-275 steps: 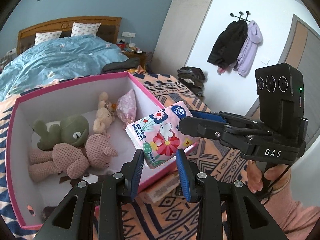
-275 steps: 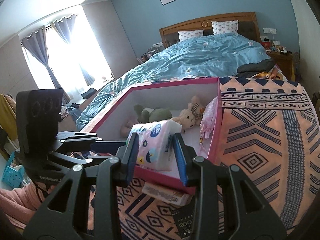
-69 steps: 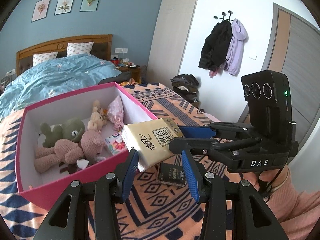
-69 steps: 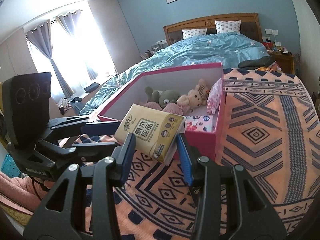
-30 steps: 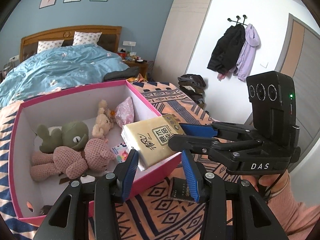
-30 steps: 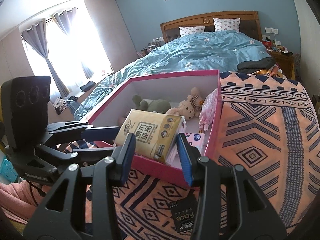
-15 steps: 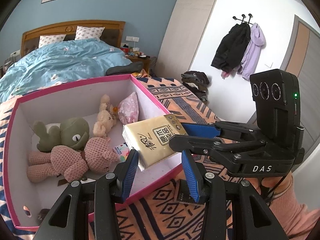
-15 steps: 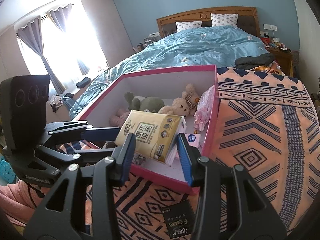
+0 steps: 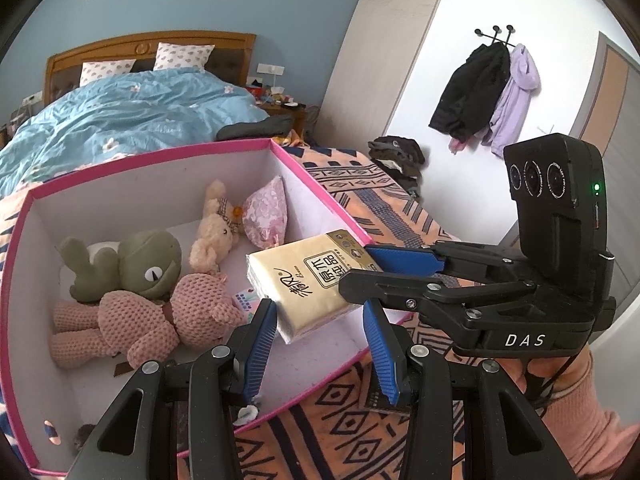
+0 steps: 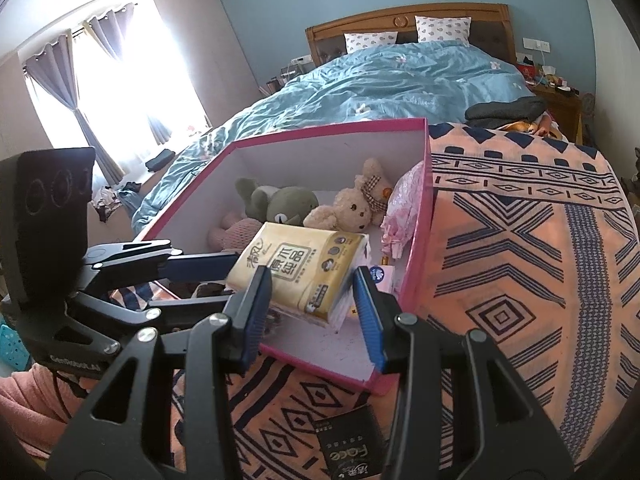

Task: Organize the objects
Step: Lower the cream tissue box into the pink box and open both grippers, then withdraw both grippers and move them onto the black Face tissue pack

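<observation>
Tissue pack (image 9: 310,286), yellow with dark print, hangs tilted above the open pink box (image 9: 320,184), over its near right part, pinched between the blue pads of the right gripper (image 9: 360,276). In the right wrist view the same pack (image 10: 300,272) sits between that gripper's fingers (image 10: 314,304), lower end sticking out toward the camera. Left gripper (image 9: 322,344) is spread, holding nothing, fingertips just under and beside the pack; cannot tell if they touch it. Inside the box: green frog plush (image 9: 132,264), pink knitted bear (image 9: 152,320), beige bunny plush (image 9: 212,232), pink frilly pouch (image 9: 266,214), floral tissue pack (image 10: 380,278) on the floor under the held pack. Box rests on a patterned orange blanket (image 10: 520,260). Black "Face" packet (image 10: 348,446) lies on the blanket just in front of the box.
</observation>
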A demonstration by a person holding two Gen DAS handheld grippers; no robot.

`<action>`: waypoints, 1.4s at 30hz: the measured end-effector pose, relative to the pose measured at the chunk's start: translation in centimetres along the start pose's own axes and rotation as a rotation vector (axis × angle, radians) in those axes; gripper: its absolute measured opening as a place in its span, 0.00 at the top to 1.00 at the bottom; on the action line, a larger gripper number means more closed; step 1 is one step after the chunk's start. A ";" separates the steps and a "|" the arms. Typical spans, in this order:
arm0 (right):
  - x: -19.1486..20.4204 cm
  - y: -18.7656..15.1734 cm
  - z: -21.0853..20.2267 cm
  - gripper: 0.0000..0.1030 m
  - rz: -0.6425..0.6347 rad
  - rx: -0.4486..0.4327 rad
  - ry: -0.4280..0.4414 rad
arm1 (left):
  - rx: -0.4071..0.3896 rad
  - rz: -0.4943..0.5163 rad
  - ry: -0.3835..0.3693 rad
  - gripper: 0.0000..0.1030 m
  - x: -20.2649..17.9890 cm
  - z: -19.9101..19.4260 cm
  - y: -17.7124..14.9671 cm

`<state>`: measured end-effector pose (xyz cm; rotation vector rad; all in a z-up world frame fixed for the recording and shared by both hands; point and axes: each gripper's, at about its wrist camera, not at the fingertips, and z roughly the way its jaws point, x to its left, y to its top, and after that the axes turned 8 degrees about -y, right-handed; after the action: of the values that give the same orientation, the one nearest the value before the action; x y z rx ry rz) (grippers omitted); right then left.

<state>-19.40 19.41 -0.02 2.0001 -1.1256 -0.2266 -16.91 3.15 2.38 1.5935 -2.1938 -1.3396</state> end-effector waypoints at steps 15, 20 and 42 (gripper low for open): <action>0.2 0.8 2.0 0.59 -0.021 0.046 -0.073 | 0.031 -0.063 -0.029 0.57 2.3 1.2 0.5; 0.4 1.0 2.4 0.60 -0.036 0.046 -0.104 | 0.050 -0.077 -0.014 0.57 3.0 1.8 0.5; 0.5 -0.8 -2.6 0.52 0.004 -0.058 -0.027 | -0.052 0.089 0.080 0.49 -1.7 -1.9 -1.9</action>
<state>-17.30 20.72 1.21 1.9486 -1.1276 -0.2816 -13.81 3.31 2.86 1.4857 -2.1383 -1.2747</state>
